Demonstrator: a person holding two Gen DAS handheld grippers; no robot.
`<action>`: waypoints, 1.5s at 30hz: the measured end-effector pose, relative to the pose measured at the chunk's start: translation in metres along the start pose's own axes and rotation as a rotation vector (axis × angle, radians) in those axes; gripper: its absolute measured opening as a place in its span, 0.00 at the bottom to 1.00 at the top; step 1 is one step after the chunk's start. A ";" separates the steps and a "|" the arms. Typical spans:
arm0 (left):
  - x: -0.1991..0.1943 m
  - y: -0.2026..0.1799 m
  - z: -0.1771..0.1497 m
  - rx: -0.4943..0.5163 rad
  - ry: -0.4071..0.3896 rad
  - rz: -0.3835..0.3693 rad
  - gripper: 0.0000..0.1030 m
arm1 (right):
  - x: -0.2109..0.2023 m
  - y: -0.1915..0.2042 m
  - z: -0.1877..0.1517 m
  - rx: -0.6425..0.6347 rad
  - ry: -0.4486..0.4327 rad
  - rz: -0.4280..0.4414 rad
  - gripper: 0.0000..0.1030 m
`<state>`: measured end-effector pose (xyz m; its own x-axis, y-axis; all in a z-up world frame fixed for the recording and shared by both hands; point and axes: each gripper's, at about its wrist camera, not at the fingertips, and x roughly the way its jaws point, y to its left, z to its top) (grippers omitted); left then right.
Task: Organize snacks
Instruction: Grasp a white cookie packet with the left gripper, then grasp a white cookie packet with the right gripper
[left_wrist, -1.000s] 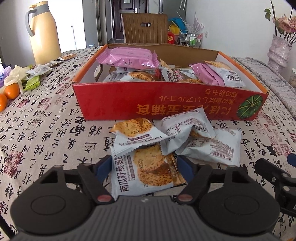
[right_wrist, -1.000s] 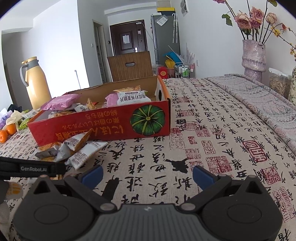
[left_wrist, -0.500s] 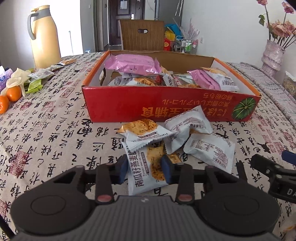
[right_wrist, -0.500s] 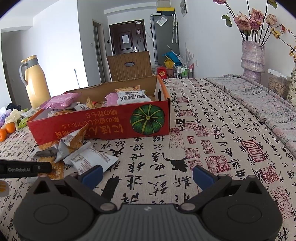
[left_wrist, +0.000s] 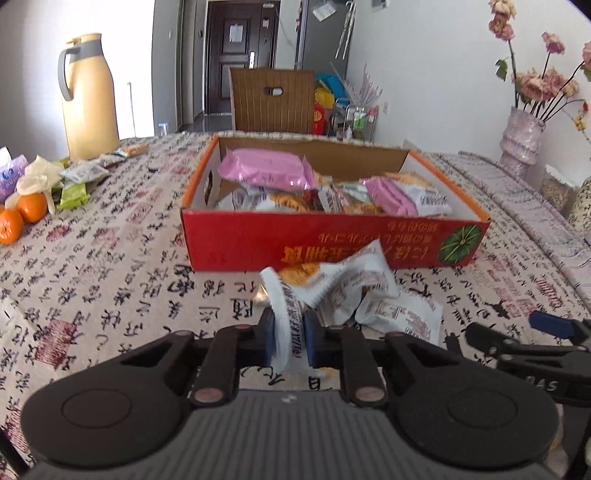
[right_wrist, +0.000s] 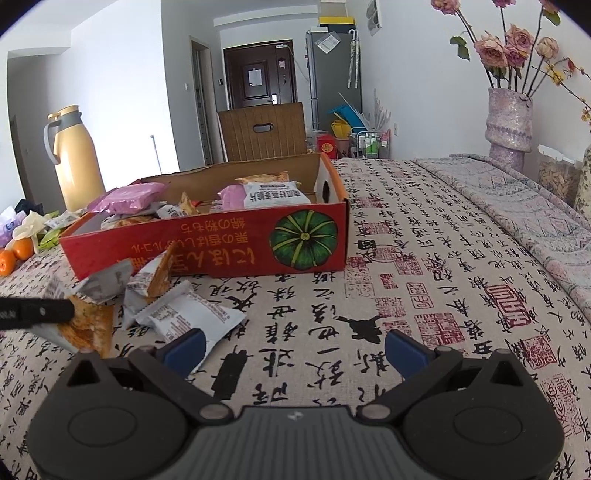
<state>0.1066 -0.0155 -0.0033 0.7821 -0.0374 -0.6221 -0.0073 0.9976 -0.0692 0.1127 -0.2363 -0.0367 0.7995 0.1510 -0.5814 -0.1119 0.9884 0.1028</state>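
Observation:
My left gripper (left_wrist: 289, 338) is shut on a white cookie packet (left_wrist: 284, 314), pinched edge-on and lifted off the cloth. It also shows in the right wrist view (right_wrist: 88, 325). Other white snack packets (left_wrist: 399, 314) lie in front of the red cardboard box (left_wrist: 332, 240), which holds pink and white snack packets (left_wrist: 266, 171). My right gripper (right_wrist: 293, 349) is open and empty, low over the tablecloth to the right of the loose packets (right_wrist: 188, 314). The box also shows in the right wrist view (right_wrist: 221, 240).
A yellow thermos jug (left_wrist: 88, 96), oranges (left_wrist: 22, 216) and small packets (left_wrist: 79, 177) sit at the far left. A vase of flowers (right_wrist: 508, 122) stands far right. A wooden chair back (left_wrist: 271, 99) is behind the table.
My left gripper closed on the cookie packet and lifted it, turning it edge-on. The loose packets beside it shifted. My right gripper stayed open and nearly still.

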 end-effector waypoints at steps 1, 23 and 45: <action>-0.003 0.000 0.001 0.002 -0.010 -0.003 0.14 | 0.000 0.002 0.000 -0.005 0.001 0.001 1.00; -0.035 0.018 0.016 -0.016 -0.126 -0.036 0.12 | 0.040 0.061 0.031 -0.278 0.094 0.122 1.00; -0.026 0.022 0.017 -0.020 -0.107 -0.065 0.12 | 0.065 0.063 0.033 -0.234 0.164 0.183 0.53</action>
<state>0.0969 0.0084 0.0250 0.8432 -0.0942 -0.5293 0.0337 0.9919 -0.1227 0.1778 -0.1649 -0.0412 0.6500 0.3085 -0.6945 -0.3926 0.9188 0.0407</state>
